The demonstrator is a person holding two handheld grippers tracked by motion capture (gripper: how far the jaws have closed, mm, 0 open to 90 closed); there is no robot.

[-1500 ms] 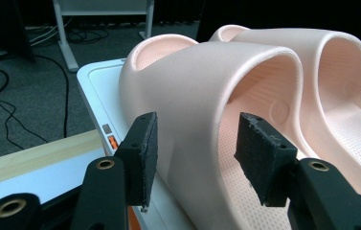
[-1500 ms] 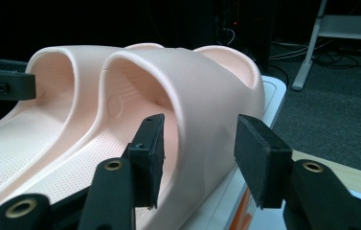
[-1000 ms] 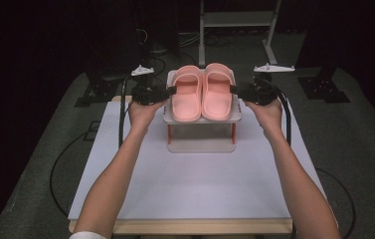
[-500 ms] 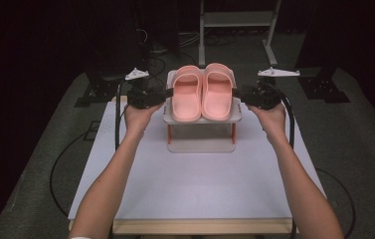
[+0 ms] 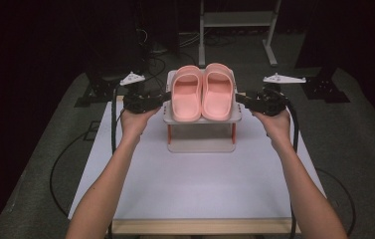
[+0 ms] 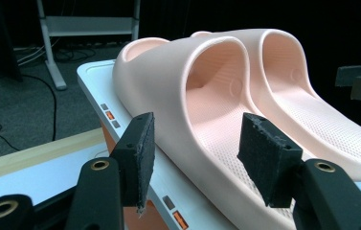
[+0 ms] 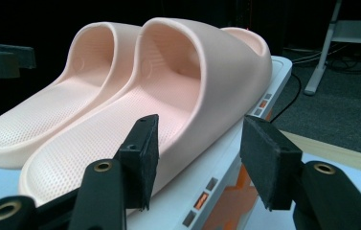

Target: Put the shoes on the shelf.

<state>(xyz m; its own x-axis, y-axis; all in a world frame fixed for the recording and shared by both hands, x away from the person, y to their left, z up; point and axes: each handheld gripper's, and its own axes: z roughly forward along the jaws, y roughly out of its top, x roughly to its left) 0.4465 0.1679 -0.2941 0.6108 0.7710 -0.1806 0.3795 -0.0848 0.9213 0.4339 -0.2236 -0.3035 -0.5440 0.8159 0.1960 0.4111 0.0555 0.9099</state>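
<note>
- Left tool (image 5: 161, 98) sits at the left flank of the small white rack (image 5: 202, 117), its pads spread on either side of the outer rim of the left slipper (image 5: 187, 93) without pressing on it; released, grasping nothing.
- Right tool (image 5: 240, 98) mirrors it at the rack's right flank. Its jaws have just been opening, and in the right gripper view the outer rim of the right slipper (image 7: 168, 110) lies in the gap with neither pad (image 7: 142, 158) squeezing it.
- Both slippers lie side by side, touching, on the rack's top shelf at the far middle of the counter (image 5: 195, 184).
- Each slipper lies straight inward from its own tool: the left hand (image 5: 136, 119) is nearer the left slipper, the right hand (image 5: 274, 122) nearer the right one.
- Long axis of each slipper runs from near to far across the counter, crosswise to the line along which the tools point.
- Straps and toes point away from the person; the open heels face back.
- Any coming grip would likely take each sole by its outer side edge, at about mid-length.
</note>
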